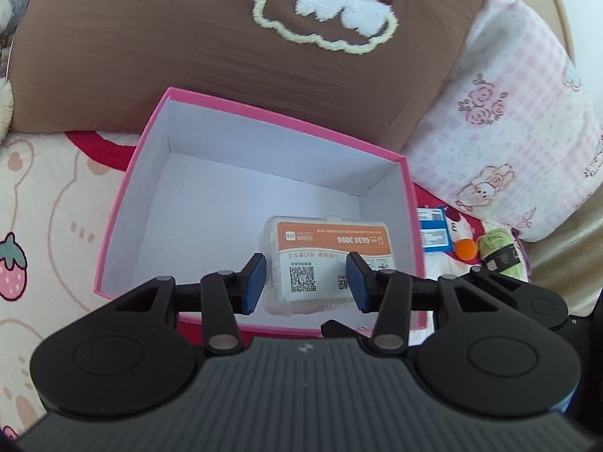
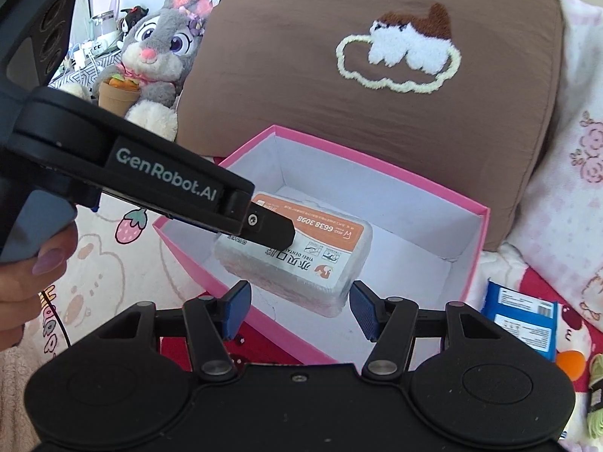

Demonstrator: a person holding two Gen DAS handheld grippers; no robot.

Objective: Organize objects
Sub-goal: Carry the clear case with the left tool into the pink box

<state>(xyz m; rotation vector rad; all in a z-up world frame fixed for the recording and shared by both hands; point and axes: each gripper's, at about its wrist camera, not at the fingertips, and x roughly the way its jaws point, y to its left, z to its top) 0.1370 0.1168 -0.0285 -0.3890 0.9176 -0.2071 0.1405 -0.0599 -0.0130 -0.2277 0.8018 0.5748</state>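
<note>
A clear plastic pack with an orange label (image 1: pixel 328 263) lies inside an open pink box with a white inside (image 1: pixel 150 173), near its front right corner. My left gripper (image 1: pixel 307 282) is open, its blue pads on either side of the pack without pressing it. In the right wrist view the pack (image 2: pixel 297 260) lies in the pink box (image 2: pixel 377 165), and the left gripper's finger (image 2: pixel 264 226) reaches over it. My right gripper (image 2: pixel 299 309) is open and empty, just in front of the box's near wall.
A blue packet (image 1: pixel 435 233), an orange ball (image 1: pixel 465 249) and a green yarn skein (image 1: pixel 497 250) lie on the bedspread right of the box. A brown cushion (image 1: pixel 226 49) and a pink pillow (image 1: pixel 508 120) stand behind. A plush rabbit (image 2: pixel 154 52) sits at far left.
</note>
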